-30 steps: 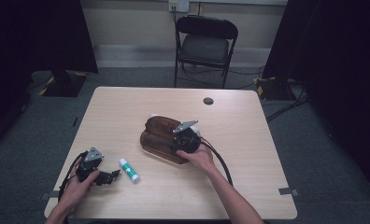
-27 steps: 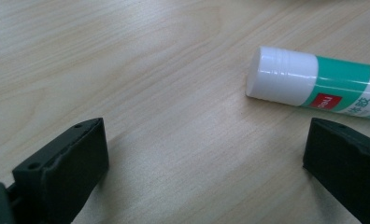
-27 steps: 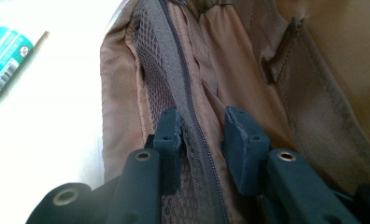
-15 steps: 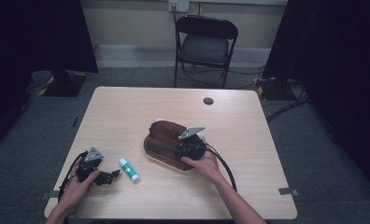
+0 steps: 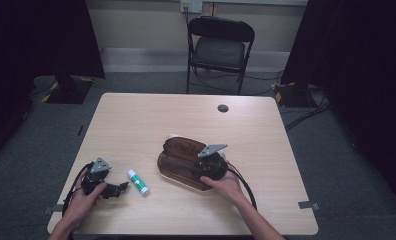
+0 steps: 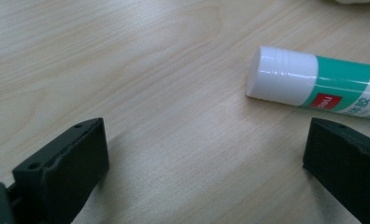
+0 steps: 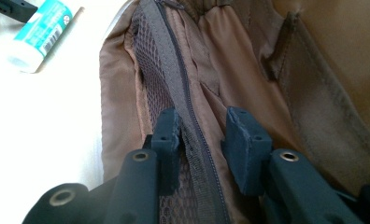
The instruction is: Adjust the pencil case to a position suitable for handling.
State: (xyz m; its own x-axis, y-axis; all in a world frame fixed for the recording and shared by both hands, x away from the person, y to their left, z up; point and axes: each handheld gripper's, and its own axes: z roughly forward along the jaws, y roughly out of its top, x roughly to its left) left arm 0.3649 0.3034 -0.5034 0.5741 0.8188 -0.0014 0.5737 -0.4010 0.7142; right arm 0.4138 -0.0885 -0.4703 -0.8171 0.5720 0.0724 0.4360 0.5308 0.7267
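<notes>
A brown zip pouch (image 5: 178,150) lies open at the table's middle; its mesh pocket and lining (image 7: 248,56) are exposed. My right gripper (image 5: 195,173) (image 7: 205,126) rests on the pouch, its jaws pinching the inner zipper strip, with a small gap left by the fabric. A white-and-green glue stick (image 5: 138,182) (image 6: 314,81) (image 7: 38,35) lies on the table left of the pouch. My left gripper (image 5: 122,188) (image 6: 206,154) sits low on the wood just left of the stick, open wide, with the stick's white cap ahead of its jaws and untouched.
The light wooden table (image 5: 151,120) has a small dark round disc (image 5: 223,108) near its far edge. A black folding chair (image 5: 218,45) stands behind the table. Cables trail from both grippers toward the front edge.
My right gripper has moved right and toward the near edge, drawing the pouch's flap with it so the pouch lies further open. The left gripper and glue stick stay put.
</notes>
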